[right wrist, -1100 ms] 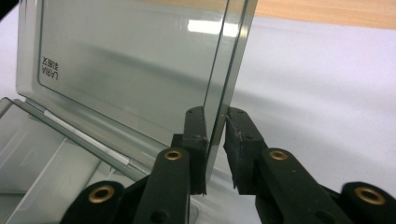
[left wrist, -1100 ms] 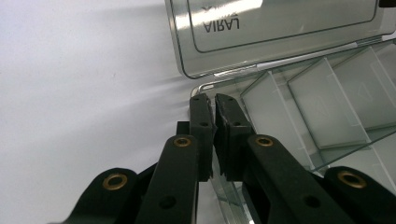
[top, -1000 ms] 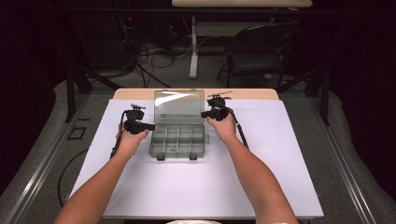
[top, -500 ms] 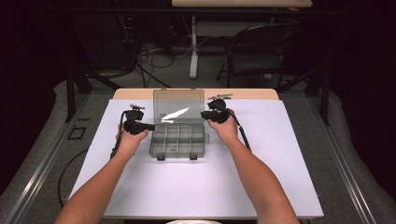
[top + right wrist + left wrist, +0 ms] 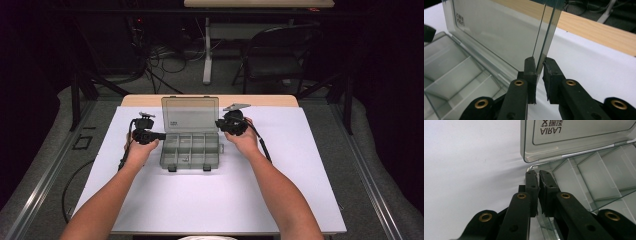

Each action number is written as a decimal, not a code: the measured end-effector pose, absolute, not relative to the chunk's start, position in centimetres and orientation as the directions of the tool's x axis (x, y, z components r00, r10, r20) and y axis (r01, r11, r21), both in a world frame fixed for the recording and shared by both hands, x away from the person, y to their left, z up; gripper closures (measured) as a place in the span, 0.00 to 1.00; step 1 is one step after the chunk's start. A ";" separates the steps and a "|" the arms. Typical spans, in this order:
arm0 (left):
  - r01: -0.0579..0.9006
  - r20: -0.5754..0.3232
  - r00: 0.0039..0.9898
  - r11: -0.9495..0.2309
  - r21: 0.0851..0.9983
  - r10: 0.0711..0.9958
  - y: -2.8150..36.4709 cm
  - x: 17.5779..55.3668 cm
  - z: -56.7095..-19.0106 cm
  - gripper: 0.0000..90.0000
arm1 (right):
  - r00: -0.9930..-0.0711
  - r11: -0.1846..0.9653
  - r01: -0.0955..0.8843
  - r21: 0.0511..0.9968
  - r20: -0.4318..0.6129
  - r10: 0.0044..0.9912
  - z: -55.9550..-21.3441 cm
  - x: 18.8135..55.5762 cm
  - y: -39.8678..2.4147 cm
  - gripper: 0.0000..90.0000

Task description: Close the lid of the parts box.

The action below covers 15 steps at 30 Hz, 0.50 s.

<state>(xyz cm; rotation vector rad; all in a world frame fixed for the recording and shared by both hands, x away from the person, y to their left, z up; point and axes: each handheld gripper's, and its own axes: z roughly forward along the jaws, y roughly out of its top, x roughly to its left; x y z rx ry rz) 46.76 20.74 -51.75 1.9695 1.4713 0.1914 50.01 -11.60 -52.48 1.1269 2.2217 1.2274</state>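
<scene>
Right tongs (image 5: 539, 65) pinching upright lid (image 5: 499, 32), box (image 5: 191, 150) lengthwise across table

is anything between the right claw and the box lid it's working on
Nothing visible. In the right gripper view the right claw already straddles the side edge of the raised lid, with no object between them. The left claw sits at the box wall on the opposite side.

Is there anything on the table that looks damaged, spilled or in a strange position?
Nothing stands out. The clear compartment box sits square on the white table, its lid standing open and intact. The left hand-held gripper grips the box's side wall, and the right hand-held gripper holds the lid's edge. I see nothing spilled.
</scene>
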 end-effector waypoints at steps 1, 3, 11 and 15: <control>0.800 -0.264 0.355 -0.145 0.582 0.897 20.7 46.7 -51.8 0.96 | -0.625 0.318 0.456 0.831 0.045 0.779 -52.5 49.9 -11.6 0.90; 0.799 -0.264 0.354 -0.144 0.584 0.897 20.7 46.7 -51.8 0.96 | -0.640 0.340 0.433 0.835 0.019 0.768 -52.4 49.7 -11.7 0.90; 0.792 -0.266 0.357 -0.140 0.594 0.895 20.8 46.6 -51.9 0.96 | -0.680 0.432 0.338 0.836 -0.100 0.726 -52.1 48.3 -11.6 0.91; 0.793 -0.273 0.359 -0.137 0.594 0.893 20.9 46.6 -51.9 0.96 | -0.686 0.435 0.328 0.839 -0.105 0.720 -52.1 48.0 -11.7 0.91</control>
